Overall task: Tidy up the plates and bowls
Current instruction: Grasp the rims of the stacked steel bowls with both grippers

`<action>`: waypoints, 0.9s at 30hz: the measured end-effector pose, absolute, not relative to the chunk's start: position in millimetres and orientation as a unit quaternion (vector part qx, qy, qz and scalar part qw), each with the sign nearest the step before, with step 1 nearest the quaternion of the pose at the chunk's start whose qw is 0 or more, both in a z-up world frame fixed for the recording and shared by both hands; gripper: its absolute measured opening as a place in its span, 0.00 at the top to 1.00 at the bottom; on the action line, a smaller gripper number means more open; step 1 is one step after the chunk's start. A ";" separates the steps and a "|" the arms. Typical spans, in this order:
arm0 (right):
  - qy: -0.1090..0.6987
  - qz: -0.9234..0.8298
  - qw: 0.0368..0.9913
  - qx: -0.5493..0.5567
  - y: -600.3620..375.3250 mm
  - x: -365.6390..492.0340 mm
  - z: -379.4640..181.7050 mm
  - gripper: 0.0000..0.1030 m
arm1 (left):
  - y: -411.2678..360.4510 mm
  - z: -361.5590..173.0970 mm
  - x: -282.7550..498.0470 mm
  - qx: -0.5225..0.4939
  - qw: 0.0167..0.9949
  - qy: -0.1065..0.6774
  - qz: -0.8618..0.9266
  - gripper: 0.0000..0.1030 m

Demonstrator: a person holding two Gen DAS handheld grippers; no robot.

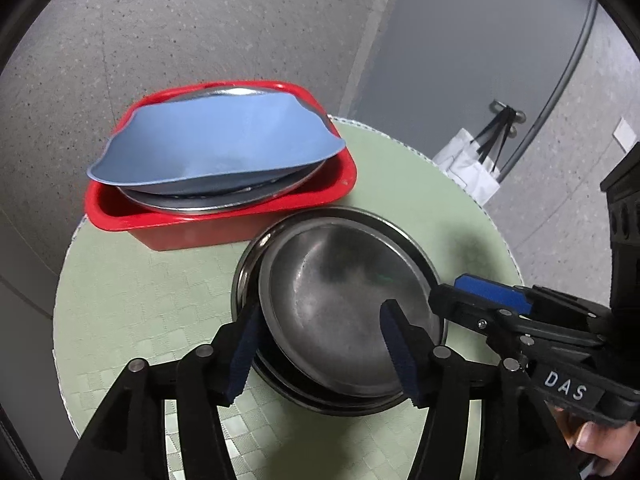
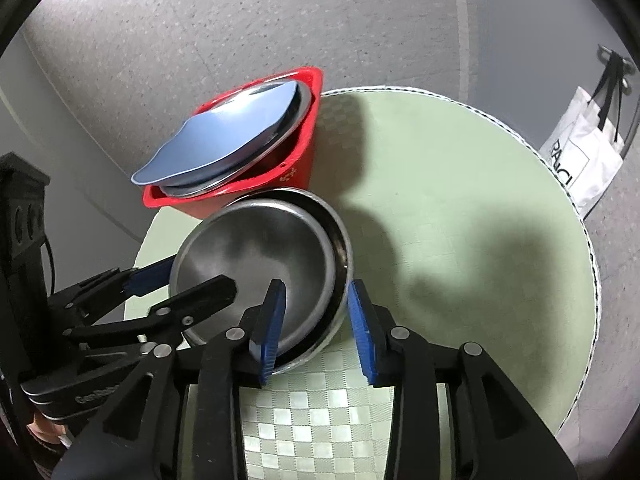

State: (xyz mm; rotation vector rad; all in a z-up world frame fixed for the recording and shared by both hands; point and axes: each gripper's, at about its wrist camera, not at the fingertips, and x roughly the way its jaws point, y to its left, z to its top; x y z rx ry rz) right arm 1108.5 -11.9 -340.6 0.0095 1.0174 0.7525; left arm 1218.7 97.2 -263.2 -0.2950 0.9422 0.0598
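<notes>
Two nested steel bowls point(image 1: 344, 304) sit on the round green table point(image 1: 152, 280), the inner one tilted. My left gripper point(image 1: 320, 350) is open with its fingers straddling the bowls' near-left rim. My right gripper point(image 2: 318, 330) is open and straddles the near-right rim of the bowls point(image 2: 256, 264). Behind them a red tub point(image 1: 224, 228) holds a blue plate point(image 1: 216, 148) lying tilted on steel plates point(image 1: 224, 200). The tub point(image 2: 296, 164) and blue plate point(image 2: 224, 140) also show in the right wrist view.
A white paper bag point(image 2: 584, 160) hangs off a hook beyond the table's right edge. The green table point(image 2: 460, 208) stretches bare to the right of the bowls. Grey speckled floor lies around the table.
</notes>
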 end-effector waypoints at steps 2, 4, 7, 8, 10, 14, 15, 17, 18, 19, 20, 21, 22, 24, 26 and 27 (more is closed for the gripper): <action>0.474 0.348 0.809 0.011 -16.5 1109.0 -340.5 0.60 | 97.6 -258.1 1211.1 -0.137 0.886 0.441 0.039 0.35; 0.472 0.345 0.811 0.020 -20.9 1111.1 -339.6 0.52 | 99.1 -251.9 1203.5 -0.138 0.893 0.425 0.044 0.31; 0.472 0.338 0.813 0.029 -25.1 1113.5 -340.9 0.43 | 106.0 -248.9 1194.2 -0.143 0.897 0.414 0.061 0.20; 0.476 0.338 0.812 0.034 -26.1 1115.0 -342.9 0.42 | 110.0 -250.7 1192.6 -0.147 0.896 0.414 0.069 0.20; 0.483 0.337 0.807 0.045 -27.9 1118.4 -347.0 0.41 | 117.6 -258.4 1192.9 -0.162 0.887 0.425 0.083 0.20; 0.501 0.335 0.796 0.057 -27.0 1125.3 -360.3 0.39 | 125.5 -272.1 1192.7 -0.179 0.875 0.438 0.102 0.20; 0.505 0.335 0.793 0.060 -26.9 1126.5 -362.8 0.39 | 125.4 -275.7 1193.7 -0.179 0.873 0.441 0.106 0.20; 0.517 0.334 0.786 0.067 -23.2 1129.9 -371.5 0.39 | 124.8 -280.5 1197.2 -0.173 0.872 0.445 0.112 0.20; 0.522 0.334 0.782 0.069 -21.9 1131.4 -374.9 0.39 | 123.6 -283.5 1199.6 -0.171 0.870 0.448 0.114 0.20; 0.526 0.336 0.778 0.073 -20.1 1132.9 -378.5 0.39 | 122.1 -285.5 1201.6 -0.171 0.869 0.451 0.114 0.20; 0.530 0.338 0.774 0.077 -18.3 1134.4 -382.1 0.39 | 121.1 -287.5 1204.0 -0.170 0.868 0.453 0.113 0.21; 0.533 0.339 0.771 0.080 -16.9 1135.6 -384.7 0.38 | 119.5 -289.1 1206.3 -0.167 0.868 0.454 0.114 0.21; 0.538 0.343 0.765 0.086 -15.0 1137.3 -388.3 0.38 | 117.4 -291.1 1209.5 -0.163 0.867 0.456 0.116 0.23; 0.544 0.343 0.760 0.092 -13.6 1139.0 -391.9 0.38 | 114.0 -296.0 1215.7 -0.156 0.866 0.462 0.115 0.30; 0.549 0.349 0.754 0.095 -11.3 1140.2 -394.6 0.38 | 110.4 -300.2 1219.8 -0.158 0.862 0.470 0.102 0.53; 0.552 0.354 0.749 0.097 -10.0 1140.8 -396.0 0.39 | 107.9 -302.9 1223.3 -0.158 0.862 0.473 0.093 0.57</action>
